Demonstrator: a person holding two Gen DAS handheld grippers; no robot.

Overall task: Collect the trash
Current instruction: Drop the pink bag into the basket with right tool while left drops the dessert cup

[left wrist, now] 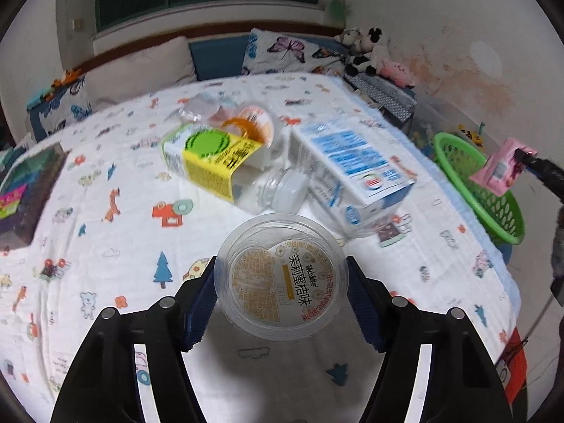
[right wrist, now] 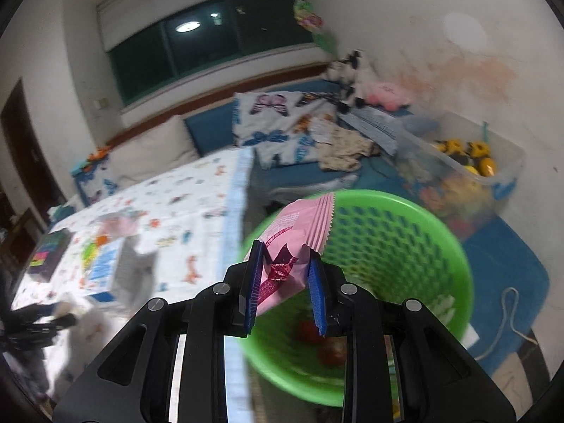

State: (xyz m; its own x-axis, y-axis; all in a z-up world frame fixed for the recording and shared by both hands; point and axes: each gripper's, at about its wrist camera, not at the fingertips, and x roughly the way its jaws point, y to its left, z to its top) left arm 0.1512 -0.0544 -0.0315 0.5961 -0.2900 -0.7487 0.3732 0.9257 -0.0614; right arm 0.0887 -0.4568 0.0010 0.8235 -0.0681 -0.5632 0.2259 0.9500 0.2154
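Observation:
My left gripper [left wrist: 281,282] is shut on a clear plastic jelly cup [left wrist: 282,278] with an orange printed lid, held just above the patterned cloth. Beyond it lie a yellow-green labelled bottle [left wrist: 211,162], an orange-lidded cup [left wrist: 253,123] and a blue-white carton [left wrist: 352,165]. My right gripper [right wrist: 285,275] is shut on a pink snack wrapper [right wrist: 299,239] and holds it over the green basket [right wrist: 423,239]. The wrapper [left wrist: 500,165] and the basket [left wrist: 493,208] also show at the right in the left wrist view.
The patterned cloth [left wrist: 105,246] covers a table. A dark box [left wrist: 24,187] sits at its left edge. Pillows and plush toys [left wrist: 370,53] line the bench behind. A clear bin of toys [right wrist: 469,172] stands beyond the basket, on a blue mat.

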